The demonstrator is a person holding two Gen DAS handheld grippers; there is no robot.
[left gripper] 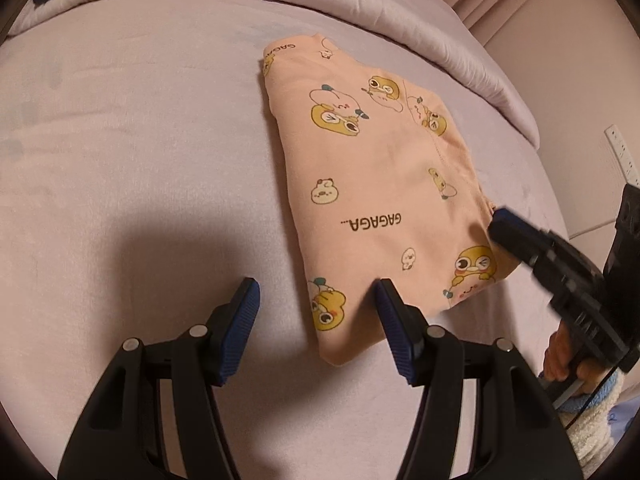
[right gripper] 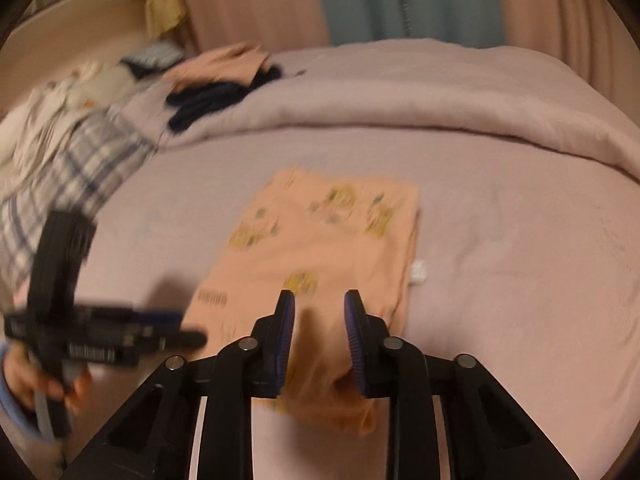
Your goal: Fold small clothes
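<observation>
A folded peach garment (left gripper: 372,184) printed with yellow cartoon ducks and "GAGAGA" lies flat on the pale pink bed sheet (left gripper: 120,140). My left gripper (left gripper: 316,294) hovers open over its near corner, and the pads touch nothing. My right gripper (left gripper: 504,226) reaches in from the right, its tip over the garment's right edge. In the blurred right wrist view the right gripper (right gripper: 319,298) has its jaws a little apart, with the near edge of the garment (right gripper: 320,232) rumpled between and below them, not pinched. The left gripper (right gripper: 176,322) shows at the left, held by a hand.
A rolled pink duvet (right gripper: 400,92) runs along the far side of the bed. A heap of loose clothes, among them a plaid piece (right gripper: 60,184) and a dark navy one (right gripper: 208,100), lies at the far left. Curtains hang behind. A white socket strip (left gripper: 620,148) is on the wall.
</observation>
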